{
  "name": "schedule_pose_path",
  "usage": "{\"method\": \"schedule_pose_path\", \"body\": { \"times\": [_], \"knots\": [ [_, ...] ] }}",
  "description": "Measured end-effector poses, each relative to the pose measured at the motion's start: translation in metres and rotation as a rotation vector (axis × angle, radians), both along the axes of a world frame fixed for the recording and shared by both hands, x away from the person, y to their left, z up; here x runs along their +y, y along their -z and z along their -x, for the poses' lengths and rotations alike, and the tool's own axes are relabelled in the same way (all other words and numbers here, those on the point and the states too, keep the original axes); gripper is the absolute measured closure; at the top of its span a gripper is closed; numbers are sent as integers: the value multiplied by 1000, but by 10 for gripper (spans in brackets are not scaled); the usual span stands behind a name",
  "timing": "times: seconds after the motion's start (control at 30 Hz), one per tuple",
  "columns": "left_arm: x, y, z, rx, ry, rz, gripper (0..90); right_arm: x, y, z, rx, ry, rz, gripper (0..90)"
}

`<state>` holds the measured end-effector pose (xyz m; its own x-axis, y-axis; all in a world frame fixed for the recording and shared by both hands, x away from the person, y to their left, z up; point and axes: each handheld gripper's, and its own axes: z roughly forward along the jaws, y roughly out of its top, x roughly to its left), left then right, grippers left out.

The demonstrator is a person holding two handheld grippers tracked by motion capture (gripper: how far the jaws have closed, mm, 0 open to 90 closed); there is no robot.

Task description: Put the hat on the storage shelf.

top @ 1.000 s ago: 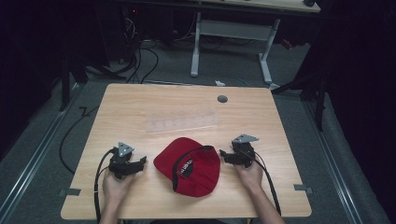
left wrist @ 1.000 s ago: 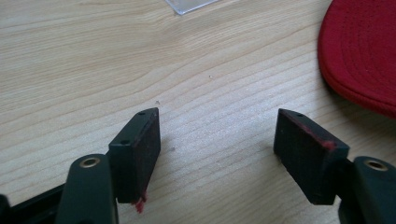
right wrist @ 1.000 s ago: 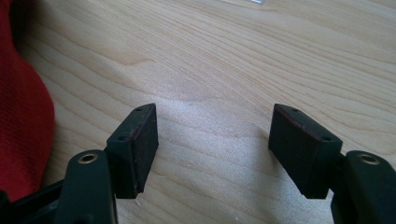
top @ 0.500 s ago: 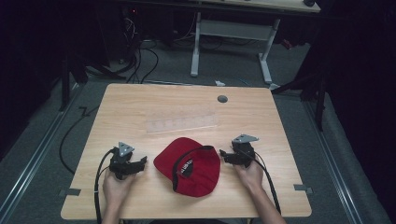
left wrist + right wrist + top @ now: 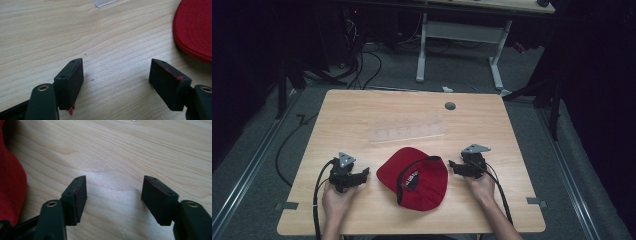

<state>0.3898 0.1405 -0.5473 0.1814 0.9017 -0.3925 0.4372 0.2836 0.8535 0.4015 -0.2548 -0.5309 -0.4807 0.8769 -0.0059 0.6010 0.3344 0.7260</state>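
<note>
Closing slightly just now, right gripper (image 5: 454, 165) gapes empty beside unmoved red cap (image 5: 414, 177); left gripper (image 5: 363, 173) spread

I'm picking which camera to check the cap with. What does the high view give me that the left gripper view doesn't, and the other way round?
The high view alone gives the whole red cap lying between the left gripper and the right gripper, the person's hands, the table's edges, a dark round spot near its far edge, and the floor with cables. The left gripper view alone gives a close look at the left gripper's open jaws, bare wood between them, and red marks on the pads. Both share the cap, the wooden tabletop and the clear plastic tray.
</note>
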Motion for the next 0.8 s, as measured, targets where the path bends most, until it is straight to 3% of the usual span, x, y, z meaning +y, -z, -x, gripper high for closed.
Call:
{"method": "schedule_pose_path", "body": {
  "times": [0.17,0.4,0.8],
  "knots": [
    [0,0,0,0,-1,1,281,-7,-5,4,13,12,-39,400],
    [0,0,0,0,-1,0,280,-11,-17,17,-14,-1,-85,403],
    [0,0,0,0,-2,1,280,-9,-38,44,-57,-99,-148,404]
  ]
}}
